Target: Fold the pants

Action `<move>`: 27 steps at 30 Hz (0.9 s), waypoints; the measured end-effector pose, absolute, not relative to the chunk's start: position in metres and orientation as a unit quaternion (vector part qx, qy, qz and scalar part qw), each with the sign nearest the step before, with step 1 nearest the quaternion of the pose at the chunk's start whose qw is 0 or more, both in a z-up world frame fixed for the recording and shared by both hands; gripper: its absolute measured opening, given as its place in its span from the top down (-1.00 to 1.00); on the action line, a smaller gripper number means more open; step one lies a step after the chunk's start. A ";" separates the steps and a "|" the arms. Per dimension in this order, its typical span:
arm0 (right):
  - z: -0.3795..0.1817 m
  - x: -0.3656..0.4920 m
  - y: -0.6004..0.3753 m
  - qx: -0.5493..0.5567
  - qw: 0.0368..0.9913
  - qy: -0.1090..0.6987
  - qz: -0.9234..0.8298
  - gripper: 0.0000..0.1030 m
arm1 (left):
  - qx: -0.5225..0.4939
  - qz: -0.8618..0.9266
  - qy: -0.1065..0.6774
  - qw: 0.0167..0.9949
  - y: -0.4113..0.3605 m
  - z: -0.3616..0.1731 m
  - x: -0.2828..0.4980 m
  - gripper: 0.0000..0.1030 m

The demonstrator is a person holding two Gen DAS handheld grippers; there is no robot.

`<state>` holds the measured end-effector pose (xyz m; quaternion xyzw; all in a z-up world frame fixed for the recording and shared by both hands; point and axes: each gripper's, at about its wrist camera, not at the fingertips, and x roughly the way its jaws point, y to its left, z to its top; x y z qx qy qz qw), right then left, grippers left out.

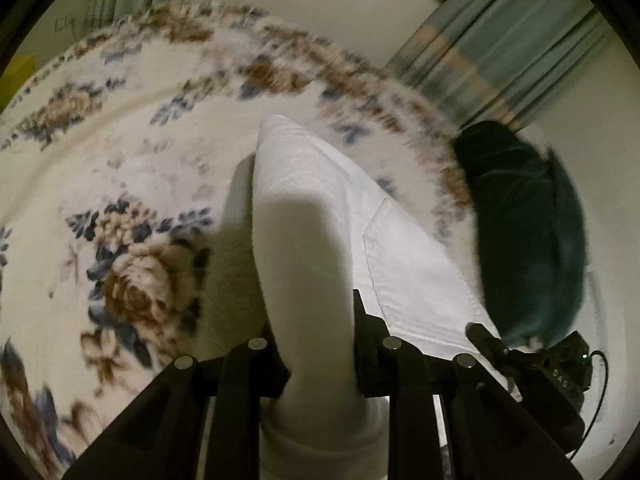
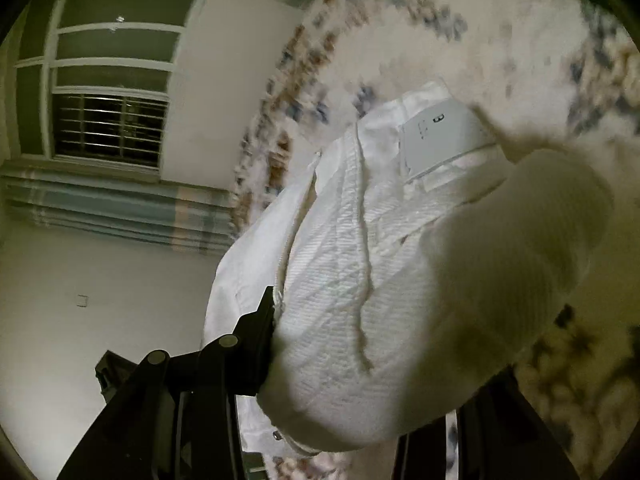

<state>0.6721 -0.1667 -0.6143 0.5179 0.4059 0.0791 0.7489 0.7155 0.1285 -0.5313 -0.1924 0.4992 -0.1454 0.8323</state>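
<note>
The white pants (image 1: 304, 208) hang bunched from both grippers above a floral rug (image 1: 132, 280). In the left wrist view my left gripper (image 1: 316, 320) is shut on a thick fold of the fabric, which runs up and away between the black fingers (image 1: 362, 312). A patch pocket (image 1: 416, 268) shows on the panel to the right. My right gripper (image 1: 486, 340) pinches that panel's lower edge. In the right wrist view the right gripper (image 2: 380, 340) is shut on the pants (image 2: 340, 280) near the waistband, where a size label (image 2: 440, 140) shows. Fabric hides its right finger.
A dark green cloth (image 1: 524, 232) lies at the rug's right edge on the pale floor. Striped curtains (image 1: 500, 48) hang along the wall. A barred window (image 2: 108, 128) and a wall socket (image 2: 83, 300) appear in the right wrist view. Both pictures are motion-blurred.
</note>
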 end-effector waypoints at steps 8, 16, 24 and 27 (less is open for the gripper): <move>-0.667 0.664 -0.163 0.504 0.717 0.475 0.079 -0.08 | -0.212 -0.149 0.529 0.808 0.155 -0.580 0.705 0.37; -0.592 0.633 -0.167 0.336 0.785 0.521 0.008 -0.36 | -0.109 -0.057 0.525 0.842 0.144 -0.527 0.663 0.35; -0.494 0.592 -0.144 0.107 0.858 0.498 -0.066 -1.00 | -0.019 -0.001 0.497 0.868 0.112 -0.461 0.604 -0.95; -0.463 0.566 -0.146 0.083 0.867 0.484 -0.081 -1.00 | -0.004 0.012 0.485 0.874 0.101 -0.436 0.579 -0.96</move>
